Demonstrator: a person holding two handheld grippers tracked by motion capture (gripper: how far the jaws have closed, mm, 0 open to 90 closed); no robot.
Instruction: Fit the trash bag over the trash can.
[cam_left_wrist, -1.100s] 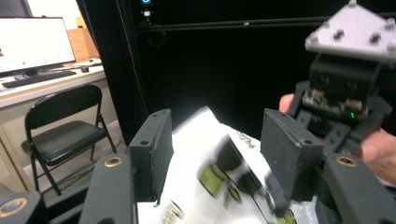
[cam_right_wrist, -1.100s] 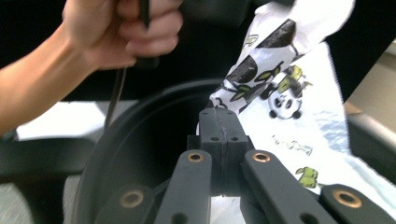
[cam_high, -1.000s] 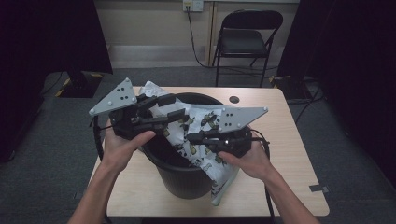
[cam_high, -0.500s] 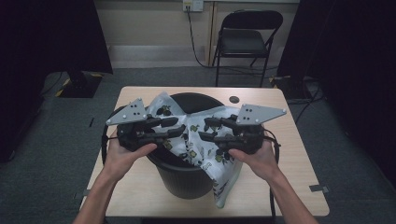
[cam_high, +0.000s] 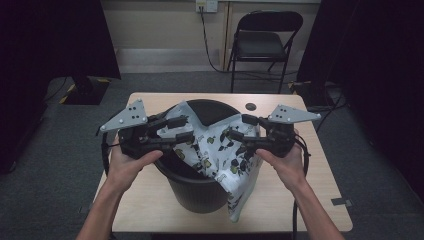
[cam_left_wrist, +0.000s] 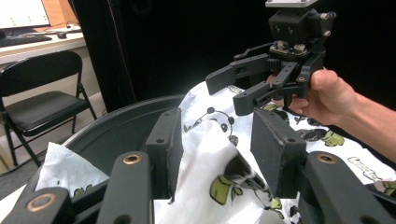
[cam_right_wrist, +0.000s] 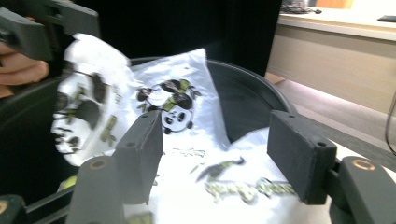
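A black bin (cam_high: 195, 192) stands mid-table with a white panda-print plastic bag (cam_high: 220, 150) draped over its mouth and down its front right side. My left gripper (cam_high: 179, 130) hovers over the bin's left rim, open. In the left gripper view a fold of the bag (cam_left_wrist: 210, 186) rises between its wide-apart jaws (cam_left_wrist: 215, 149). My right gripper (cam_high: 242, 127) faces it from the right rim, also open. In the right gripper view the bag (cam_right_wrist: 182, 107) lies under and beyond its spread jaws (cam_right_wrist: 219, 149), with the bin wall (cam_right_wrist: 247, 98) behind.
The wooden table (cam_high: 300, 200) has bare room right of the bin. A small dark round disc (cam_high: 250, 106) lies near its far edge. A folding chair (cam_high: 265, 45) stands behind the table. Cables trail from both grippers.
Both grippers levelled out over the bin. The right one drew back to the right, widening the gap between them, and the bag now lies more spread across the bin's mouth.
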